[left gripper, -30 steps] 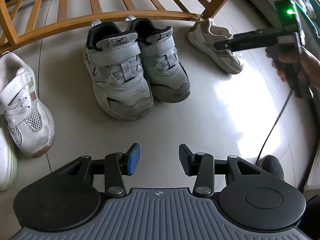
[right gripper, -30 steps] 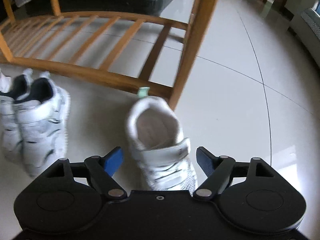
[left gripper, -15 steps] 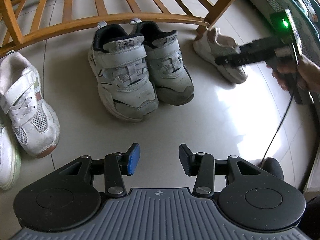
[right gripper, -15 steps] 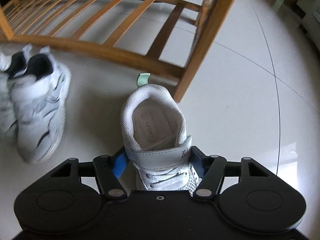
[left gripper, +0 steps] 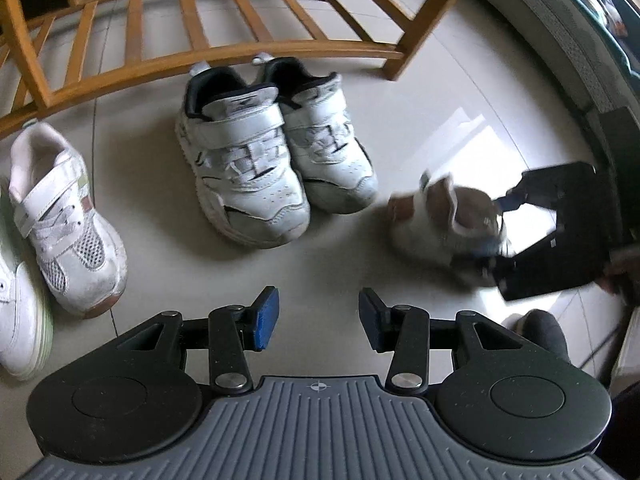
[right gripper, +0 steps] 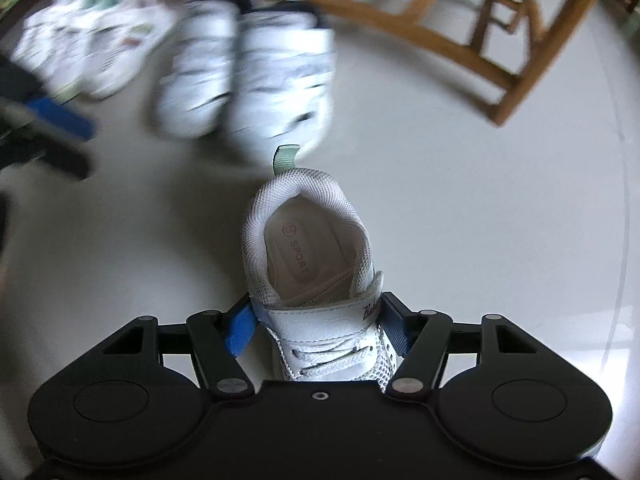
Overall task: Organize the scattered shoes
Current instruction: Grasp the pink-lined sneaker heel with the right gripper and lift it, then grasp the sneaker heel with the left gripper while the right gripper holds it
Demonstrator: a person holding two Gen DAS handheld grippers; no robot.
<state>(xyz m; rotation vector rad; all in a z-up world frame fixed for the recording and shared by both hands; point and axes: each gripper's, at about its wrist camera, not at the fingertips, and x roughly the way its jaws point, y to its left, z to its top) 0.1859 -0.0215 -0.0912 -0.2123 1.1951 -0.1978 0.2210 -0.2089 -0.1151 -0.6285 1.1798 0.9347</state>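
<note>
My right gripper (right gripper: 320,328) is shut on a small white velcro sneaker (right gripper: 308,240), its pads pressing both sides at the strap, heel pointing away. In the left wrist view the same sneaker (left gripper: 444,220) shows blurred at the right, held by the right gripper (left gripper: 496,226). A pair of white-grey sneakers (left gripper: 276,160) stands side by side in front of the wooden rack (left gripper: 200,52). A matching white mesh sneaker (left gripper: 60,220) lies at the left. My left gripper (left gripper: 318,316) hangs open over bare floor with nothing between its fingers.
Another white shoe with a green sole (left gripper: 16,320) lies at the far left edge. The rack's leg (left gripper: 404,56) stands behind the pair. A foot in a dark sock (left gripper: 544,332) is at the lower right. A mattress edge (left gripper: 560,40) runs along the right.
My right gripper closed on the white sneaker and carried it away from the rack's leg, towards the pair of sneakers. My left gripper stayed about where it was, still open.
</note>
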